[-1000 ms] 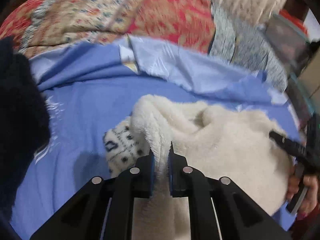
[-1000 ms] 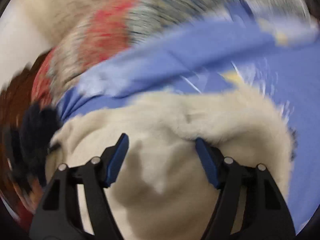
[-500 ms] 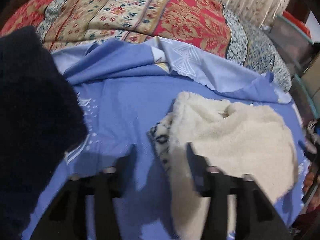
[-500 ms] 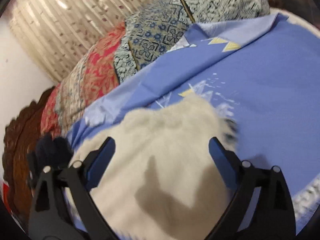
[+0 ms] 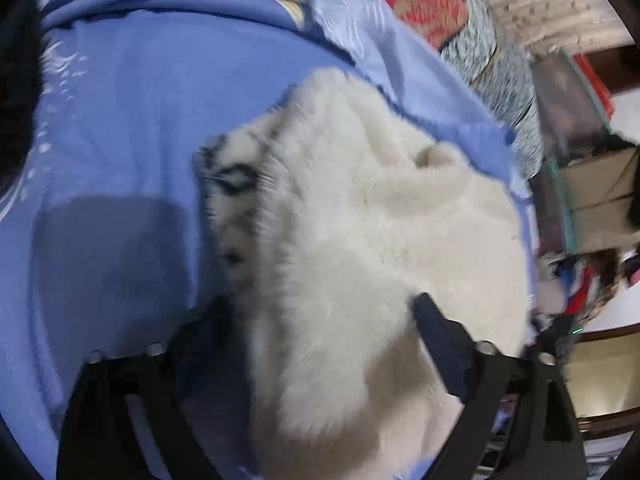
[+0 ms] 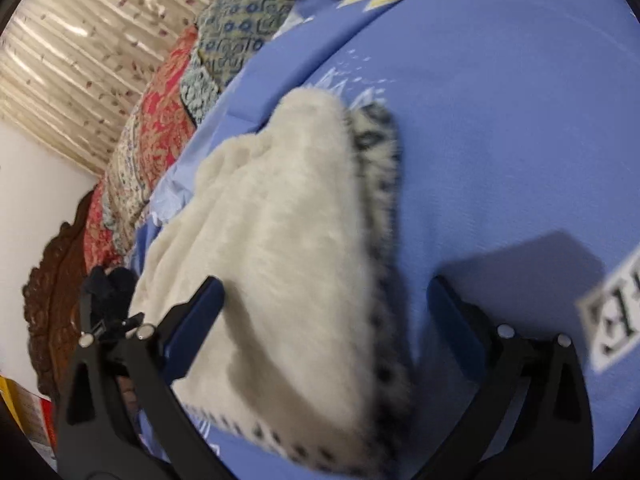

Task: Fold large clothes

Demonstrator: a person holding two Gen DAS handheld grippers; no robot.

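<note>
A cream fleece garment (image 5: 360, 240) with a black-and-white patterned outer side (image 5: 234, 184) lies folded in a heap on the blue bed sheet (image 5: 120, 120). My left gripper (image 5: 320, 320) is open and empty just above the garment's near part. The garment also shows in the right wrist view (image 6: 280, 260), patterned edge (image 6: 376, 148) on its right. My right gripper (image 6: 326, 300) is open and empty, its jaws wide apart over the garment's near edge.
A red and beige patterned quilt (image 6: 140, 152) lies bunched at the head of the bed, before a curtain (image 6: 80, 60). A dark garment (image 5: 16, 92) lies at the left. A carved wooden headboard (image 6: 44, 300) and boxes (image 5: 592, 184) stand beside the bed.
My left gripper let go of the fleece garment and opened wide. Both grippers pulled back from the garment, which now lies folded on the sheet.
</note>
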